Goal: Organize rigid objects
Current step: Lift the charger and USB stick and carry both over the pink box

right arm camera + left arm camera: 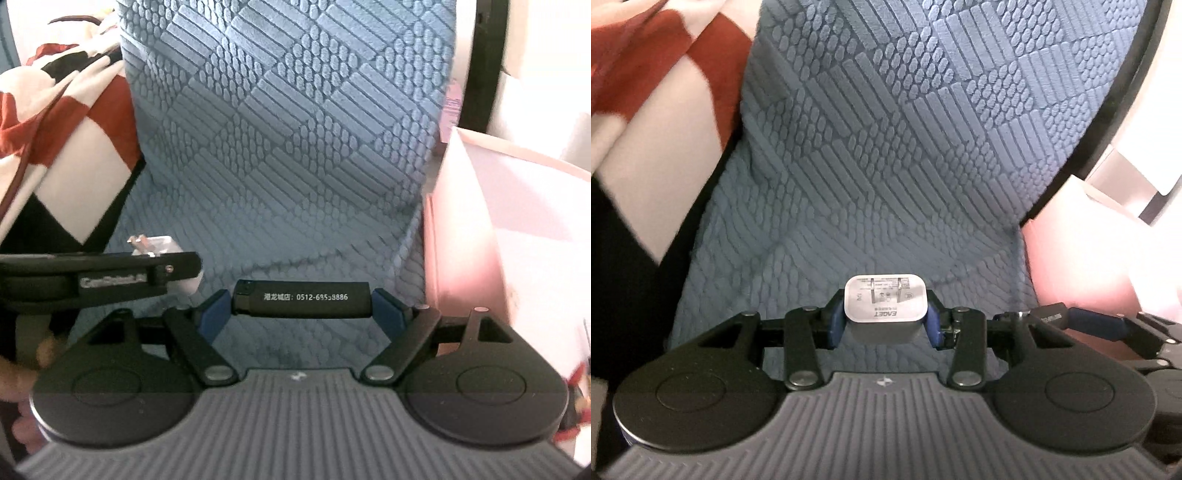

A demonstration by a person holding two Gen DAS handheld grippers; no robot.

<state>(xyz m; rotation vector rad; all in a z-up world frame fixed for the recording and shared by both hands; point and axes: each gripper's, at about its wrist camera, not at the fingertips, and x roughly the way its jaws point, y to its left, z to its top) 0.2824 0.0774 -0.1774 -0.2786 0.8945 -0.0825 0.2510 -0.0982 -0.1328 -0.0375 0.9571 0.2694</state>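
White two-pronged charger (884, 306); black printed lighter (301, 299).

Charger (886, 306) sits between left gripper (886, 321) fingers, prongs facing away; lighter (301, 298) lies crosswise between right gripper (301, 314) fingers. Both over the mat (886, 147). Blanket (665, 74) left of mat, box (517, 221) right. Grippers side by side.

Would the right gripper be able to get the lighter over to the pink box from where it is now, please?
Probably yes: the right gripper, shut on the black lighter, has the pink box close on its right with nothing visible between them.
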